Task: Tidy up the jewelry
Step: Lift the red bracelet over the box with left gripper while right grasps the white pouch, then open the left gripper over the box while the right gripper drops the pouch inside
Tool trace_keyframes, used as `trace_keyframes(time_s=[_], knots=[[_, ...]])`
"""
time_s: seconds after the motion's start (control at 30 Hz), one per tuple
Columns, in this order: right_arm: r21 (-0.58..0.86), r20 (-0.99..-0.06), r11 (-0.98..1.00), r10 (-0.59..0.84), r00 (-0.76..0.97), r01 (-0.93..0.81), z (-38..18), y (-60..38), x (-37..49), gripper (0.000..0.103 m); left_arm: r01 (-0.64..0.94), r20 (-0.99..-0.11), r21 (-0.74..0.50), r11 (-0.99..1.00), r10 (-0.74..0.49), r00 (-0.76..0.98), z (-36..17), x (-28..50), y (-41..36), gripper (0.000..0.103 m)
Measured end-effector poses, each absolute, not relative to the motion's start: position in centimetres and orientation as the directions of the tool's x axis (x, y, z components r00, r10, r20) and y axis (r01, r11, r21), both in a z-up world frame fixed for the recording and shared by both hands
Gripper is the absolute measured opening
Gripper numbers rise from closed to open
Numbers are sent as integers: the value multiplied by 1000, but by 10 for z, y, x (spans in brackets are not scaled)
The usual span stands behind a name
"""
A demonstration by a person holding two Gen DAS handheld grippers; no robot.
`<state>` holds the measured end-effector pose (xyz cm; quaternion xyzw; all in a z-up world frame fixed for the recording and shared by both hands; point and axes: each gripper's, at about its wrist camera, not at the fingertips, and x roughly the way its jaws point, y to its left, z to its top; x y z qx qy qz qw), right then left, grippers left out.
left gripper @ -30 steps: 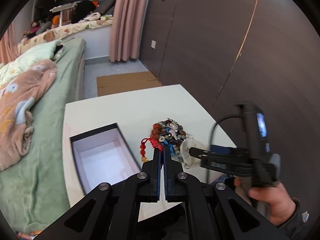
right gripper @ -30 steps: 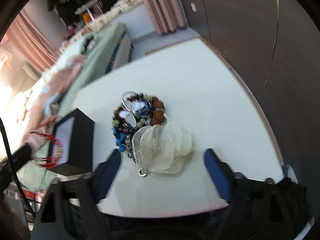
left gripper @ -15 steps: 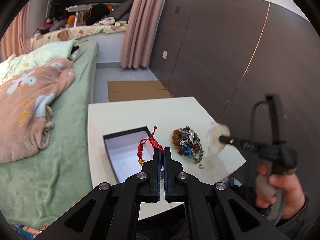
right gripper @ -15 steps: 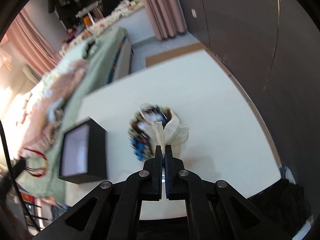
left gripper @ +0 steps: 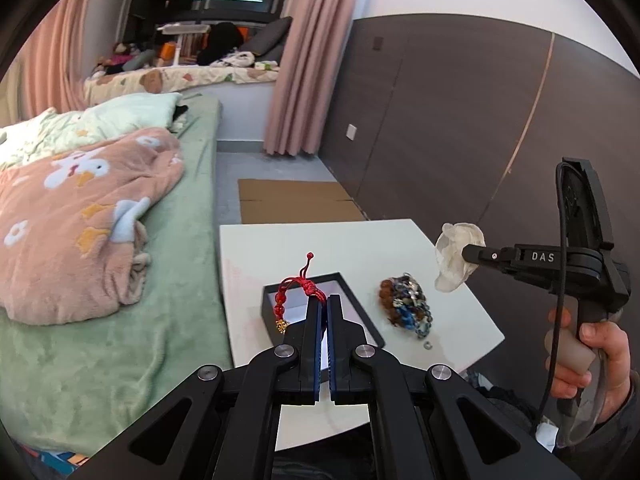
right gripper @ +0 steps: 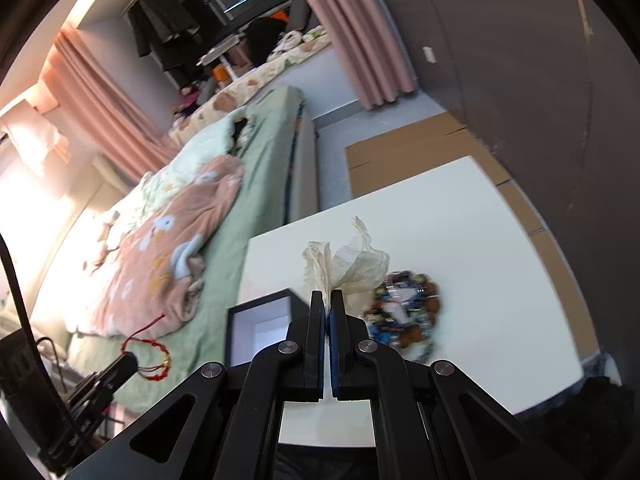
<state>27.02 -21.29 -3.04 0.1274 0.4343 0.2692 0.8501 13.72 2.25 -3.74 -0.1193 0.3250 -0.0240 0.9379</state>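
Left tongs [left gripper: 324,300] clamped on red cord bracelet [left gripper: 294,294], hanging over open black box [left gripper: 362,312] on tabletop [left gripper: 320,240]. Right tongs [right gripper: 328,300] pinch white mesh pouch [right gripper: 348,260], lifted above bead pile [left gripper: 406,306]. I'd lower bracelet inside box walls before releasing, keep pouch clear.

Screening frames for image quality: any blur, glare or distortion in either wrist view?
Left wrist view: sharp, evenly lit; fisheye bends the wall panels, and the bracelet and bead pile read clearly. Right wrist view: bead pile smeared by motion blur, window light blows out the left edge, pouch fairly crisp.
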Motion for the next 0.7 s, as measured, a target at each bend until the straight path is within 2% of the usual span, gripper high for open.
trace_keyframes(time_s=[0.17,0.2,0.23,0.27,0.3,0.33,0.43,0.47,0.53,0.63,0.7], knots=[[494,-649,762,644,405,-419,-31,-178,268,4,-52,-613,-237,970,-108,783,-41,139,31,2],[504,-637,741,666,389,-444,-32,-168,267,11,-53,-616,-234,971,-106,781,-41,139,32,2],[518,-628,722,685,369,-459,-35,-160,268,33,-55,-619,-232,971,-104,779,-42,140,31,2],[530,-618,708,699,360,-466,-39,-156,267,48,-55,-622,-228,972,-102,776,-43,141,31,2],[541,-596,696,714,368,-473,-44,-154,265,70,-53,-627,-223,973,-101,773,-44,143,30,2],[551,-564,682,729,388,-480,-50,-156,261,73,-52,-632,-218,975,-101,769,-45,145,29,2],[651,-460,589,808,369,-479,-83,-167,254,73,-42,-651,-193,980,-97,753,-50,151,23,2],[675,-462,588,808,366,-445,-97,-173,254,73,-38,-656,-186,982,-95,749,-52,152,21,2],[644,-563,676,736,377,-358,-107,-180,261,73,-35,-669,-183,982,-98,737,-58,159,17,2],[654,-487,638,766,420,-406,-91,-194,264,73,-40,-687,-194,980,-106,719,-66,173,12,2],[659,-470,626,775,422,-416,-89,-201,266,73,-47,-701,-203,978,-111,704,-72,184,8,2]])
